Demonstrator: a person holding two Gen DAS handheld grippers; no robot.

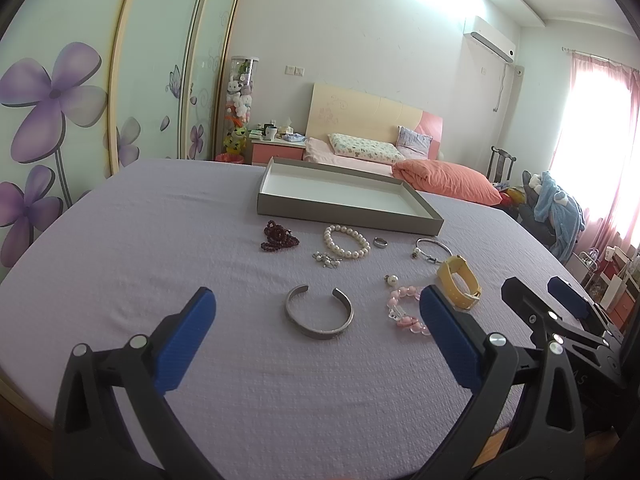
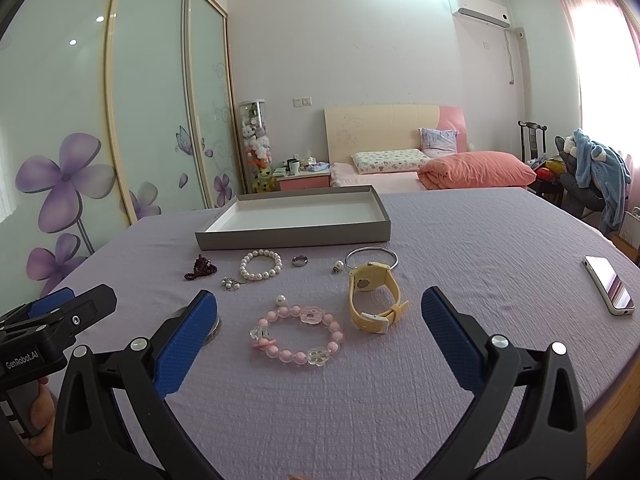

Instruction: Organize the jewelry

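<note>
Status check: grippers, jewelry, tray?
Left gripper open, empty. Right gripper open, empty. Jewelry loose on the cloth; tray holds nothing. Phone at right, out of the way.

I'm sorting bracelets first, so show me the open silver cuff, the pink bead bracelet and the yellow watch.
open silver metal cuff bracelet point(image 1: 320, 330): left wrist view, on its near curved band.
pink bead bracelet with clear charms point(image 2: 286, 355): right wrist view, on a near bead.
yellow plastic-strap wristwatch point(image 2: 367, 282): right wrist view, on its face.

Left gripper point(image 1: 318, 312): jaws spread wide, nothing between blue pads point(image 1: 188, 338). Right gripper point(image 2: 320, 312): jaws spread wide, holding nothing. Both level, side by side, pointing forward. Hand point(image 2: 40, 412) grips left handle.
</note>
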